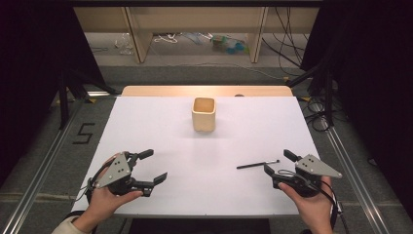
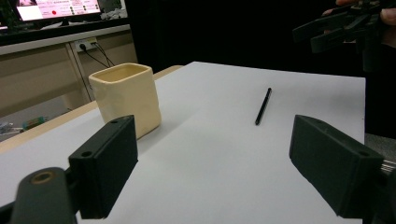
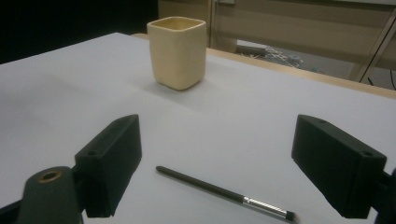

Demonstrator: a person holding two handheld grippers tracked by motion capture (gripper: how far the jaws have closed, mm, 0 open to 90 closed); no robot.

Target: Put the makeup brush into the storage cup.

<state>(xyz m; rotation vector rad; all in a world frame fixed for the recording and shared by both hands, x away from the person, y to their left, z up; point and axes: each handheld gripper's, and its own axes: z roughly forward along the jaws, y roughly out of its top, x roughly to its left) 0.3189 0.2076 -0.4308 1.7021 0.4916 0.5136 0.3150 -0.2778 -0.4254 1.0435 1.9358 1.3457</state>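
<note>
A cream square cup (image 1: pixel 203 114) stands upright at the far middle of the white table (image 1: pixel 160 126); it is also in the left gripper view (image 2: pixel 126 98) and the right gripper view (image 3: pixel 178 51). A thin black brush (image 1: pixel 257 165) lies flat at the right front; its metal ferrule and tip (image 3: pixel 268 208) lie just ahead of my right jaws. My right gripper (image 1: pixel 276 163) stands open beside the brush, touching nothing. My left gripper (image 1: pixel 153 166) is open near the front left, with nothing between its jaws. The brush (image 2: pixel 263 106) lies well beyond them.
Past the table's wooden far edge (image 1: pixel 204 90) stand shelf legs and loose cables on the floor (image 1: pixel 195 68). Dark curtains flank both sides. A metal rail (image 1: pixel 350 170) runs along the right of the table. A monitor (image 2: pixel 56 9) glows in the left gripper view.
</note>
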